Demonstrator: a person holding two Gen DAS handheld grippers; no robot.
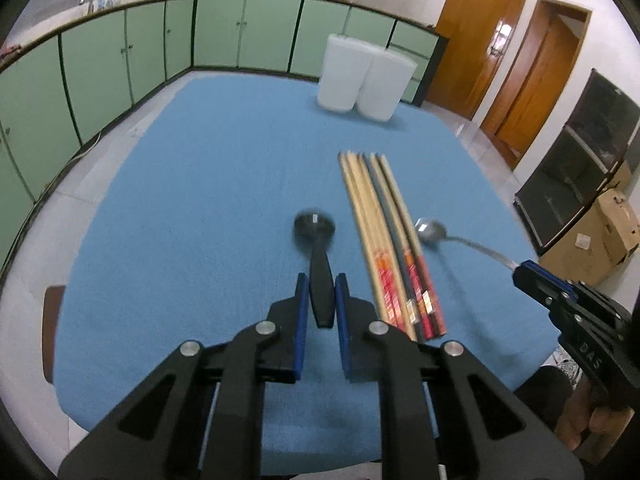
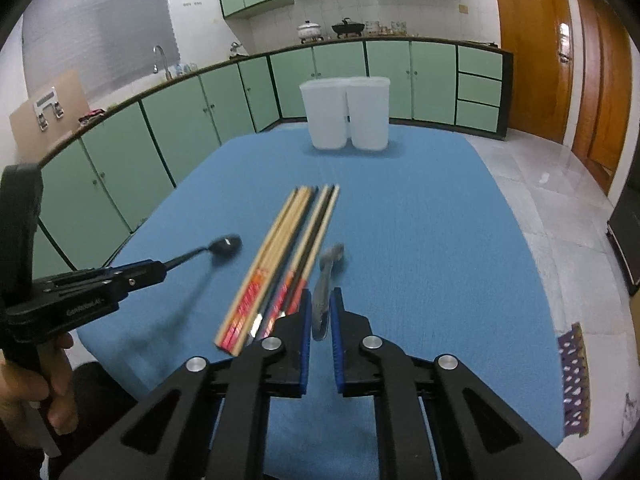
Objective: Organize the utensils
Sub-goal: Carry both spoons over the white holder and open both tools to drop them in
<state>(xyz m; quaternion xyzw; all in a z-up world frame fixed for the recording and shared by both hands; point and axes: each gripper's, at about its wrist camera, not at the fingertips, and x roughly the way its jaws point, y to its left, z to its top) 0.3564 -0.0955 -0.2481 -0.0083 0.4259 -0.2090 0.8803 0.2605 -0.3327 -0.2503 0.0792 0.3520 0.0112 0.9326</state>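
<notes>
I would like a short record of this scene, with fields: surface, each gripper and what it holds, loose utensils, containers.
surface: table with blue cloth
left gripper: shut on the handle of a black spoon, bowl pointing away
right gripper: shut on the handle of a metal spoon
loose utensils: chopsticks lying side by side on the cloth, between the two spoons
containers: two white containers, upright, side by side at the far edge of the table
</notes>
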